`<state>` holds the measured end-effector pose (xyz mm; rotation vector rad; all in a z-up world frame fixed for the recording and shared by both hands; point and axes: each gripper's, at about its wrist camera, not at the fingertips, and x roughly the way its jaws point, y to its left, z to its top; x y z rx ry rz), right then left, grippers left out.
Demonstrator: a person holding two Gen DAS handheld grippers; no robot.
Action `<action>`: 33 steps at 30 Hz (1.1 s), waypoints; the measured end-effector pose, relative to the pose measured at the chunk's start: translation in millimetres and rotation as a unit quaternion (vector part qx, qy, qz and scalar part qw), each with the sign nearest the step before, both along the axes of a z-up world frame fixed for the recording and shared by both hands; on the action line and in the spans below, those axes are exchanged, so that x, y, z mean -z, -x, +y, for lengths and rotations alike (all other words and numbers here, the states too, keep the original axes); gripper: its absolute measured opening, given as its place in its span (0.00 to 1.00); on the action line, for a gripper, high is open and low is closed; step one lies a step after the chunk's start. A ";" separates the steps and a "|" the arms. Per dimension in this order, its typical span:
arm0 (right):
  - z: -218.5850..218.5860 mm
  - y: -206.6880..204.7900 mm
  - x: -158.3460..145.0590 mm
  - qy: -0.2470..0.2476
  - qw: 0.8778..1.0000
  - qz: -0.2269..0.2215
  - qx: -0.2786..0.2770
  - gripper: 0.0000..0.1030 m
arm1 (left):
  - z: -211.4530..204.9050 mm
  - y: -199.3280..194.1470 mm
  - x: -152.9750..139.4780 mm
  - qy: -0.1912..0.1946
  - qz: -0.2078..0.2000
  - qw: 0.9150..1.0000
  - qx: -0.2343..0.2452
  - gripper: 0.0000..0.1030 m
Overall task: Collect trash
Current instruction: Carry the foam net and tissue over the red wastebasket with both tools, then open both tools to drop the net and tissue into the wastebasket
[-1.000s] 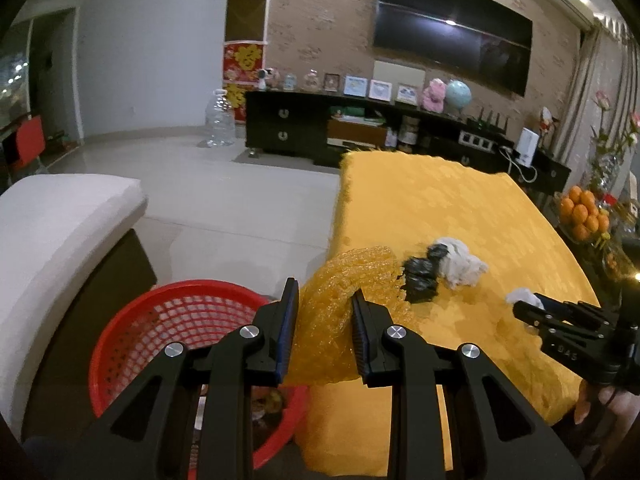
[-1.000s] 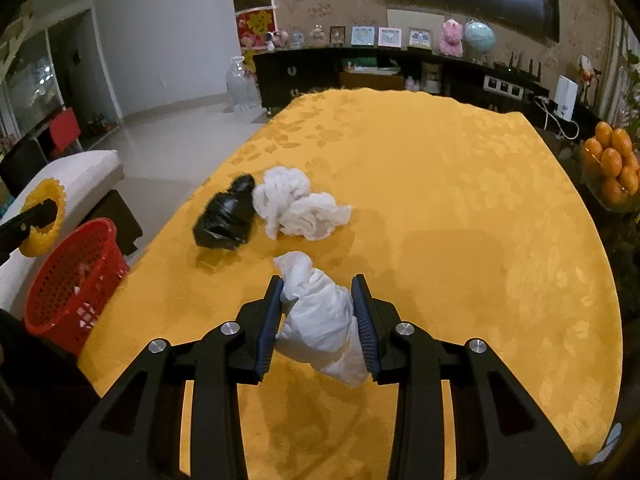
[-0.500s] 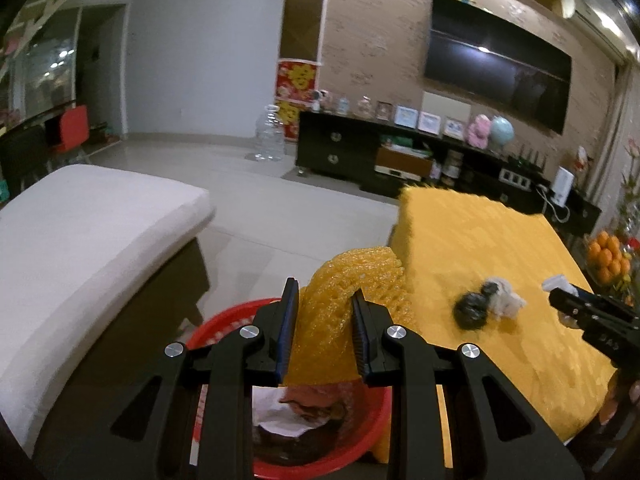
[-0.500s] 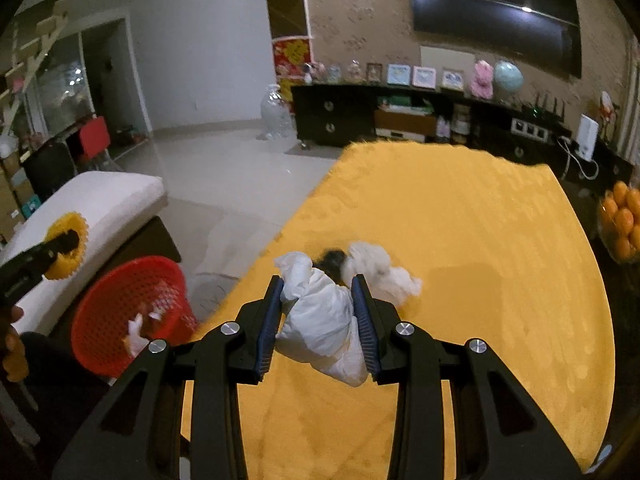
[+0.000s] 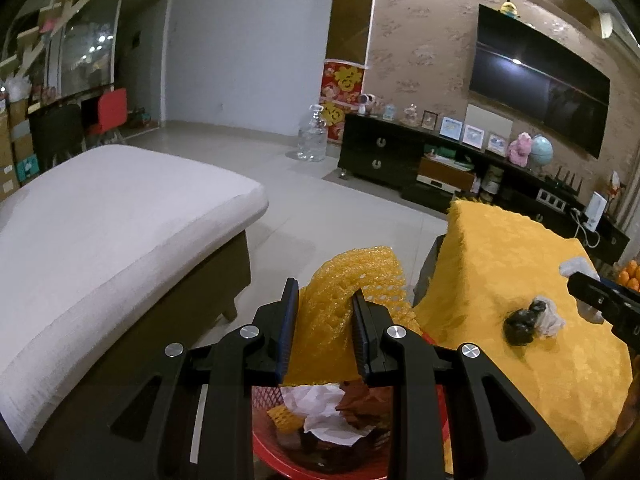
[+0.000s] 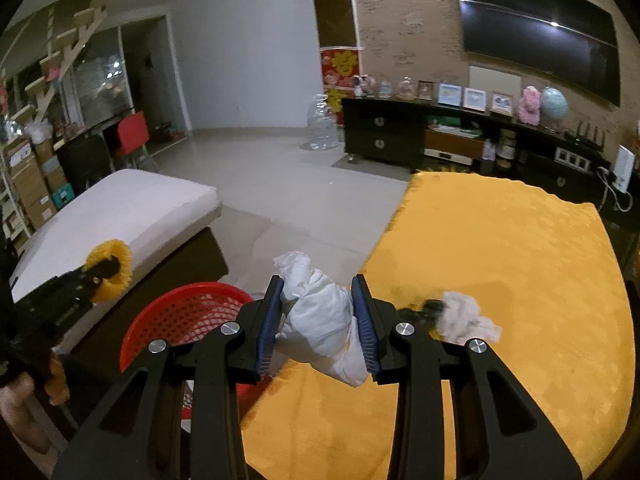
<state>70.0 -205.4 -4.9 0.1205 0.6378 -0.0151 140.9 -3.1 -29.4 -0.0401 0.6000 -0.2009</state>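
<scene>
The left gripper (image 5: 324,328) has its jaws clenched on a yellow foam net (image 5: 352,280), held above the red basket (image 5: 280,456) at 6 o'clock, which already holds crumpled paper (image 5: 320,412). The right gripper (image 6: 318,320) has its jaws clamped on a white wad (image 6: 320,316), over the worktop (image 6: 520,280) edge, with the basket at its 9 o'clock. A black lump (image 5: 520,324) and a white tissue (image 5: 554,320) lie touching on the worktop.
</scene>
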 end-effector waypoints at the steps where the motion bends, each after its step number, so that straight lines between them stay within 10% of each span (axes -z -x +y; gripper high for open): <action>1: 3.9 -4.3 1.0 -0.002 1.000 0.002 -0.005 0.34 | 1.0 -1.3 1.9 -0.001 0.002 1.000 -0.002 0.23; 21: 64.8 -71.1 44.9 -0.054 0.990 0.073 -0.104 0.34 | 10.4 -20.9 29.4 -0.010 0.053 0.998 -0.021 0.24; 33: 68.7 -71.7 57.8 -0.074 0.988 0.089 -0.107 0.57 | 14.0 -25.0 33.7 0.002 0.070 0.997 -0.028 0.52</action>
